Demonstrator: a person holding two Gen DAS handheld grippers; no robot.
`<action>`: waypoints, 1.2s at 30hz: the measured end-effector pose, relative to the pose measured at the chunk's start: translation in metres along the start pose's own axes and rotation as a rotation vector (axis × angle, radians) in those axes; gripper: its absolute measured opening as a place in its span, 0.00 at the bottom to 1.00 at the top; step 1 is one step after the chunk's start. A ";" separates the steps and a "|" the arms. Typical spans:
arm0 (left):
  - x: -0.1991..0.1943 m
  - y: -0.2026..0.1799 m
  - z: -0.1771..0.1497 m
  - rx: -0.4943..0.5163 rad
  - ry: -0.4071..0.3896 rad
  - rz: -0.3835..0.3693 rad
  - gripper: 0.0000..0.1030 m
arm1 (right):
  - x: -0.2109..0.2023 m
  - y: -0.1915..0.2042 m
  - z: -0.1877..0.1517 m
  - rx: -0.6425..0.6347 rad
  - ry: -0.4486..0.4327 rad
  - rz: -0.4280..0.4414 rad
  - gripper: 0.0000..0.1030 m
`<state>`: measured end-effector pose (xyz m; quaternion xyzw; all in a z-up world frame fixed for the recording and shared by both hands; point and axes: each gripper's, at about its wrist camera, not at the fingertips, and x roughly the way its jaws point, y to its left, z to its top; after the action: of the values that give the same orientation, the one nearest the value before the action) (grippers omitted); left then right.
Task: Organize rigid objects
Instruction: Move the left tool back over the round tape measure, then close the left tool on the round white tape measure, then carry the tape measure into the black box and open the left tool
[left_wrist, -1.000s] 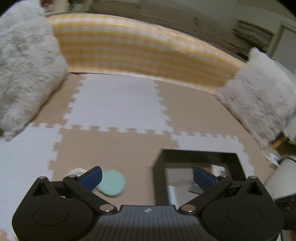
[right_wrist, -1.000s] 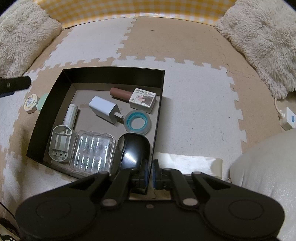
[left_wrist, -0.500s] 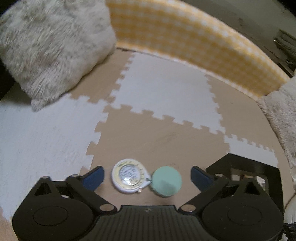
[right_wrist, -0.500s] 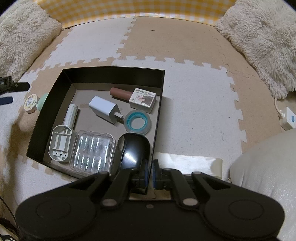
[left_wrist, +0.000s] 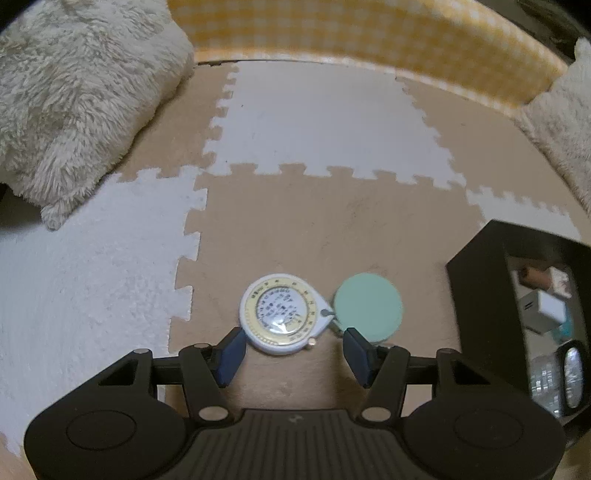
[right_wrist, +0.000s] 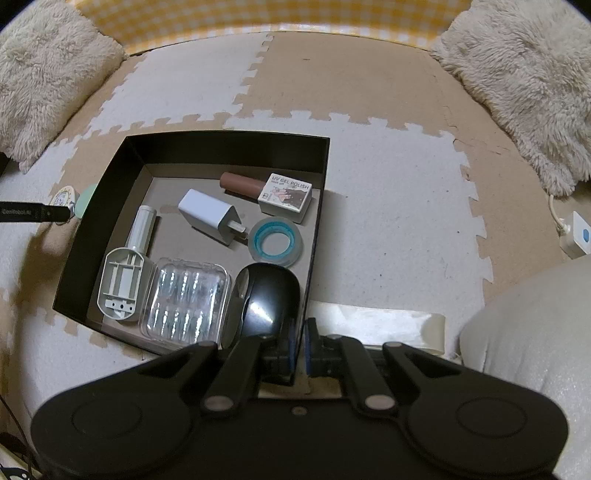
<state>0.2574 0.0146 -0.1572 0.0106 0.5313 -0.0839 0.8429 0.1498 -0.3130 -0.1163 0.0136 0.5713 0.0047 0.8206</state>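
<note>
A round white and yellow tape measure (left_wrist: 282, 314) and a mint green disc (left_wrist: 367, 308) lie side by side on the foam mat. My left gripper (left_wrist: 293, 356) is open, low over the mat, its fingertips just short of the tape measure. A black box (right_wrist: 122, 206) holds a black mouse (right_wrist: 269, 295), a white charger (right_wrist: 208, 216), a tape roll (right_wrist: 276, 242), a gel polish bottle (right_wrist: 273, 192), a clear case (right_wrist: 186, 302) and a white tool (right_wrist: 127, 269). My right gripper (right_wrist: 299, 345) is shut on the box's near right wall.
Fluffy cushions (left_wrist: 74, 92) (right_wrist: 524, 81) lie at the left and right. A yellow checked bolster (left_wrist: 369, 40) runs along the back. A white plug adapter (right_wrist: 576, 236) lies at the right. A pale cushion (right_wrist: 528, 332) is near right.
My left gripper swung left away from the box and closed in on the tape measure and green disc, and its jaws narrowed. The right gripper has not moved.
</note>
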 end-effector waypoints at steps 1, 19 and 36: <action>0.002 0.001 0.000 0.007 0.000 0.008 0.57 | 0.000 0.000 0.000 0.000 0.000 0.000 0.05; 0.002 0.006 0.009 -0.076 -0.089 -0.053 0.57 | 0.002 0.001 0.000 -0.005 0.003 -0.003 0.06; -0.060 -0.071 0.011 0.101 -0.207 -0.313 0.57 | 0.002 0.001 0.000 -0.006 0.004 -0.004 0.06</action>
<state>0.2309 -0.0488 -0.0935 -0.0385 0.4323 -0.2411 0.8681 0.1506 -0.3119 -0.1184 0.0103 0.5729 0.0048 0.8195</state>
